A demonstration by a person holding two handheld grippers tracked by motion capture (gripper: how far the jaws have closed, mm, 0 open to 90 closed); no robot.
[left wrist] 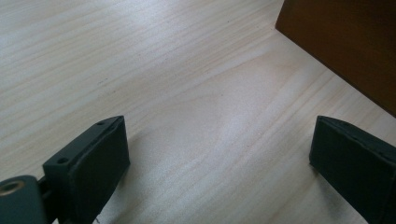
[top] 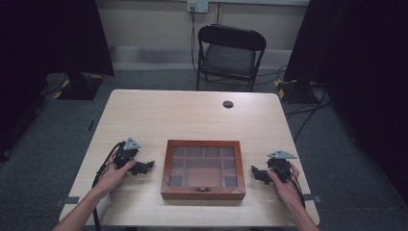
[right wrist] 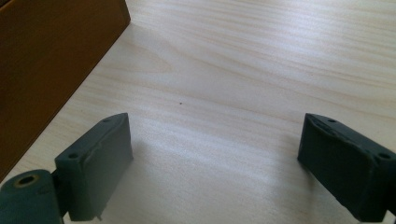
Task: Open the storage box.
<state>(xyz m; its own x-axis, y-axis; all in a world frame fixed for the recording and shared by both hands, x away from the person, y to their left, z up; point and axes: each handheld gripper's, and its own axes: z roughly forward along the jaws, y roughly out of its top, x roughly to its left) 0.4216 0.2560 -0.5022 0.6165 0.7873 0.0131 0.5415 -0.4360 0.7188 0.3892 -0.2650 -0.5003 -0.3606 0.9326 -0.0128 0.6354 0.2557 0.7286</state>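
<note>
Both hand-held grippers, left hand-held gripper and right hand-held gripper, sit spread wide on the bench; wooden box lies between them, equally near.

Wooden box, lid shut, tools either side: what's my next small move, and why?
Probably bring the right tool in toward the small latch at the wooden box front edge. Both tools, left tool too, are open, empty, resting apart from it.

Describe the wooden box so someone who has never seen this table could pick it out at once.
On the pale wooden table, look near the front edge, midway between the left claw and the right claw. There lies the wooden box, flat, reddish-brown, its lid a glass pane showing gridded compartments, with a small latch in front.
</note>
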